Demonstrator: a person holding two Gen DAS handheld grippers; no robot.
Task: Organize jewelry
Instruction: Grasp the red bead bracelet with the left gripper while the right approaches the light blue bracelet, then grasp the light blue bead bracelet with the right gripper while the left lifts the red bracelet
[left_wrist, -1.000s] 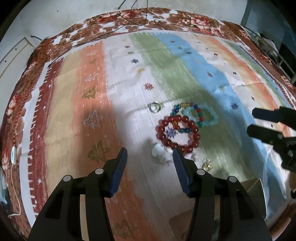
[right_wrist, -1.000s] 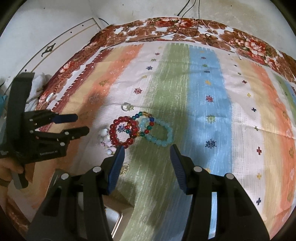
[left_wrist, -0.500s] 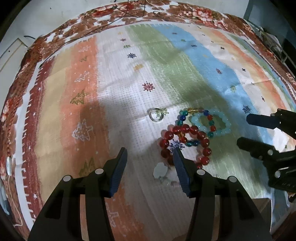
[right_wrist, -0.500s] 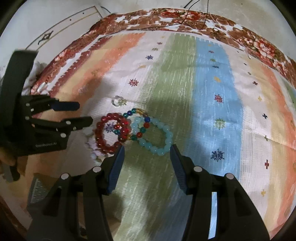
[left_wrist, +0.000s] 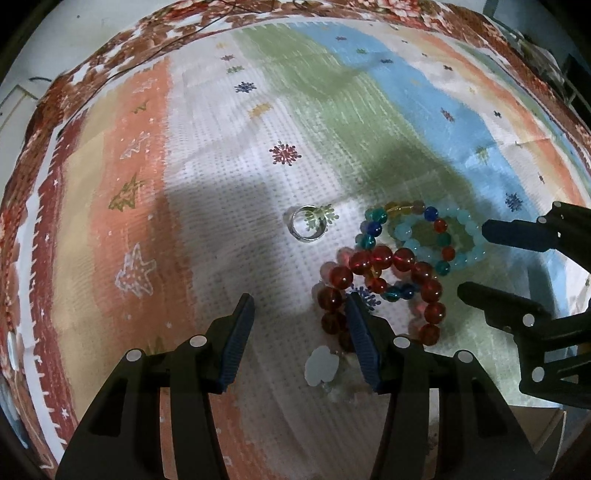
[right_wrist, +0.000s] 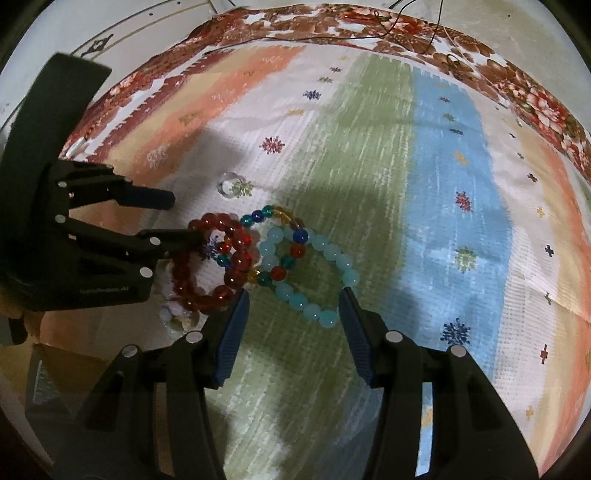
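Observation:
Three bead bracelets overlap on the striped cloth: a red bracelet (left_wrist: 384, 280) (right_wrist: 214, 258), a multicoloured bracelet (left_wrist: 402, 229) (right_wrist: 273, 247) and a pale turquoise bracelet (left_wrist: 436, 236) (right_wrist: 314, 273). A silver ring (left_wrist: 307, 223) (right_wrist: 229, 184) lies apart to their left. A white flower-shaped piece (left_wrist: 322, 365) (right_wrist: 177, 317) lies near the red bracelet. My left gripper (left_wrist: 299, 325) (right_wrist: 181, 218) is open, its right finger over the red bracelet's edge. My right gripper (right_wrist: 291, 317) (left_wrist: 476, 258) is open, low over the turquoise bracelet's near side.
The striped cloth (left_wrist: 207, 155) with a floral border covers the surface. A box corner (left_wrist: 543, 428) (right_wrist: 48, 373) sits at the near edge. Thin black cables (right_wrist: 406, 22) lie on the far border.
Both grippers have moved forward and down toward the bracelets, which now look larger and closer. Both stay open. The jewelry has not moved.

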